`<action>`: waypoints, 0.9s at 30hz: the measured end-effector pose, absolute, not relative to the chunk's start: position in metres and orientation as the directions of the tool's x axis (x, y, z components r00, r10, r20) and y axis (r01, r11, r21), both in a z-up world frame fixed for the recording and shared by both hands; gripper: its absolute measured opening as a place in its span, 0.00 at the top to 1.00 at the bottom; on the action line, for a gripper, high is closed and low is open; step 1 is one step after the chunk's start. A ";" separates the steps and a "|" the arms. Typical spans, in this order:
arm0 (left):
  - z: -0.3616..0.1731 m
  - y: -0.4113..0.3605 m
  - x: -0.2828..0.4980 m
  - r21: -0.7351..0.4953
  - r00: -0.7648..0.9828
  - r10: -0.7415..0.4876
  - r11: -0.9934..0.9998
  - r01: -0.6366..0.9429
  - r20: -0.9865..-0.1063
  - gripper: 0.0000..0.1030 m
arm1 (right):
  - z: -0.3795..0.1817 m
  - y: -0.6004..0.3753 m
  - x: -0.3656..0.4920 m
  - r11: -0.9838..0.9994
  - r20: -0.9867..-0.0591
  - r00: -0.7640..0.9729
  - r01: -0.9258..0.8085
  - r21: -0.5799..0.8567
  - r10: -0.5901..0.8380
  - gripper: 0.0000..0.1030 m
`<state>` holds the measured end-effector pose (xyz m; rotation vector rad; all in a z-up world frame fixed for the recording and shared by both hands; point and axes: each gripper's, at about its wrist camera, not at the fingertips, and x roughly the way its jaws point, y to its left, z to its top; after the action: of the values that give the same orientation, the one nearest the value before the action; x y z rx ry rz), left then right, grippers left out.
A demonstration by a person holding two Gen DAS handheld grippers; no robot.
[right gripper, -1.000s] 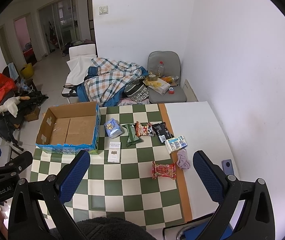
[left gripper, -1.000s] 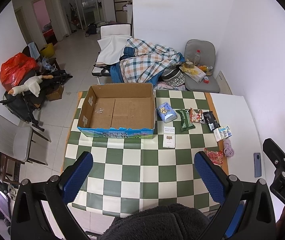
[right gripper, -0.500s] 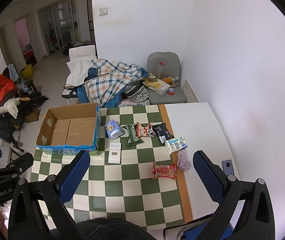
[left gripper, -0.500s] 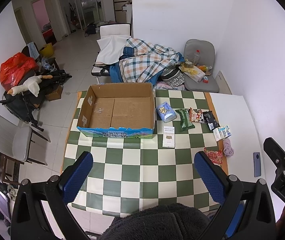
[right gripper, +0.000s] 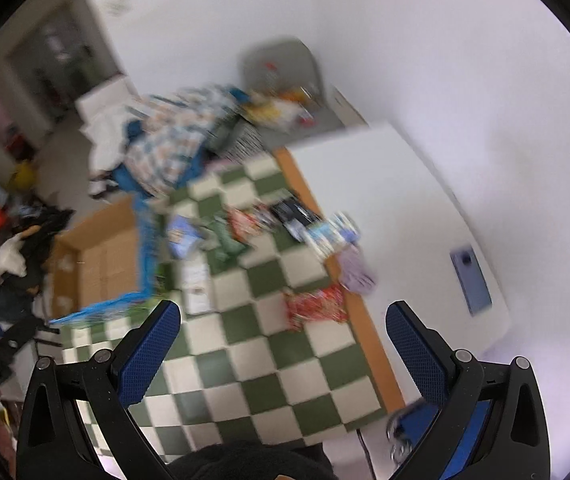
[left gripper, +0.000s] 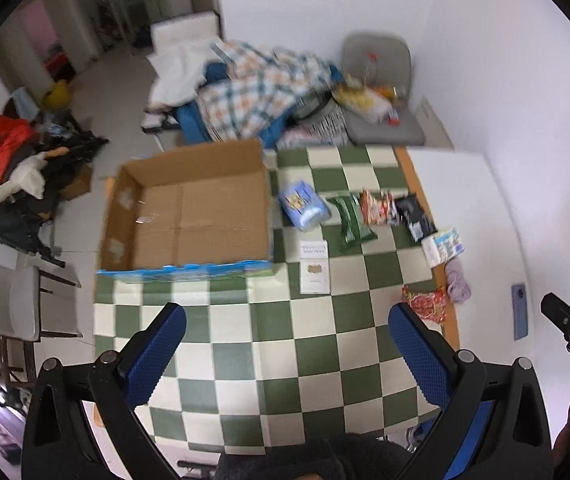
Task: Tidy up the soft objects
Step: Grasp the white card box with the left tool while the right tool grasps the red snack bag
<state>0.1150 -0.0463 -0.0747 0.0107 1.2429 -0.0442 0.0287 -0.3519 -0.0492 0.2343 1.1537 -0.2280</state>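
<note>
Left wrist view showed the left gripper (left gripper: pixel 285 338) held above the table with its blue-padded fingers (left gripper: pixel 157 350) spread wide and nothing between them. Below them lay the green-and-white checked cloth (left gripper: pixel 269 364). At about 11 o'clock from the gripper stood the open cardboard box (left gripper: pixel 189 216), bare inside, its blue printed wall facing the camera. At 12 o'clock a white card packet (left gripper: pixel 315 266) lay flat, just beside the box's near corner. Beyond it, from 12 toward 2 o'clock, ran a row of soft packs: a blue tissue pack (left gripper: pixel 303 208), a green pouch (left gripper: pixel 351 220), a red snack bag (left gripper: pixel 377 208), a black packet (left gripper: pixel 417 216) and a blue-white packet (left gripper: pixel 445 244). A lilac cloth (left gripper: pixel 457 286) and a red foil bag (left gripper: pixel 425 300) lay at 2 o'clock, at the cloth's edge. A blue phone (left gripper: pixel 519 312) rested well apart on the white tabletop (left gripper: pixel 477 208).

In the right wrist view, heavily blurred, the right gripper (right gripper: pixel 283 334) also hung with fingers (right gripper: pixel 415 350) wide apart and gripping nothing; the red foil bag (right gripper: pixel 315 308) sat at its 12 o'clock, the box (right gripper: pixel 97 256) at 10 o'clock.
</note>
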 end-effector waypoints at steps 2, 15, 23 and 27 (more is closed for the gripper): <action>-0.106 -0.060 0.142 -0.023 0.256 -0.039 0.998 0.066 -0.966 0.00 | -0.087 -0.380 0.046 0.938 -0.948 0.313 0.342 0.059 -0.054 0.00; -0.317 -0.162 0.268 0.067 -0.158 0.112 0.962 0.264 -0.981 0.00 | -0.382 -0.458 0.077 0.560 -0.938 -0.005 0.803 0.203 0.348 0.00; -0.397 -0.156 0.285 0.209 -0.249 0.286 0.933 0.293 -0.925 0.00 | -0.439 -0.448 0.084 0.527 -0.935 -0.061 0.838 0.143 0.350 0.18; -0.419 -0.154 0.284 0.249 -0.266 0.337 0.915 0.316 -0.903 0.00 | -0.444 -0.438 0.088 0.567 -0.935 -0.088 0.813 0.131 0.343 0.20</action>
<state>0.2844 -0.1540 -0.4191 0.4820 1.8670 0.0222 0.0881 -0.4375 -0.4443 0.9770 1.6766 -0.5220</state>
